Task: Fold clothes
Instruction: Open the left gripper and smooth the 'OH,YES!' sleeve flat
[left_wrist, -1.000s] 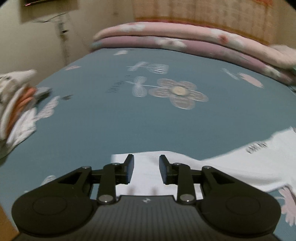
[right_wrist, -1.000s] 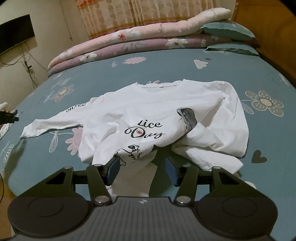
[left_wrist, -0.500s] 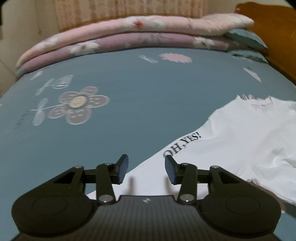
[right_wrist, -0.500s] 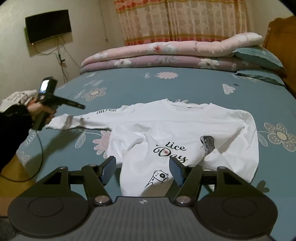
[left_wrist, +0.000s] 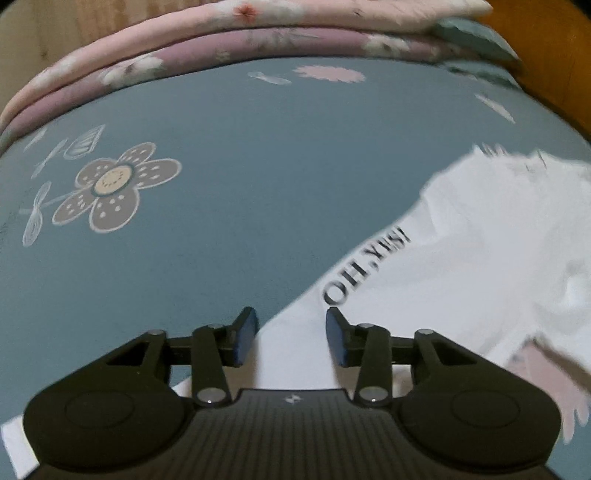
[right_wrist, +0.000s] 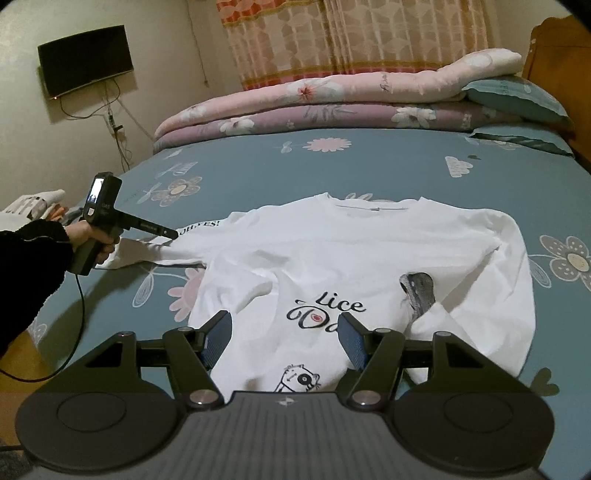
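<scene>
A teal flowered bed (right_wrist: 369, 170) carries a white long-sleeved shirt (right_wrist: 369, 258) spread flat. The left gripper (left_wrist: 291, 334) hovers over the shirt's printed sleeve, jaws closing, pads not yet pressing cloth. The right gripper (right_wrist: 284, 338) hangs open above the hem.

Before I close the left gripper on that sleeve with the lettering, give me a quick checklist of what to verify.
1. Sleeve lies between the left gripper fingers: ok; its jaws are closing with the sleeve beneath and between them.
2. Pads already pressing the fabric: cannot tell, a gap shows on both sides.
3. Right gripper free: ok, open above the shirt front, holding nothing.
4. Shirt lying flat: not ok, the far sleeve is folded over the body and the front is wrinkled.
5. Room on the bed sheet to pull the sleeve: ok.
</scene>
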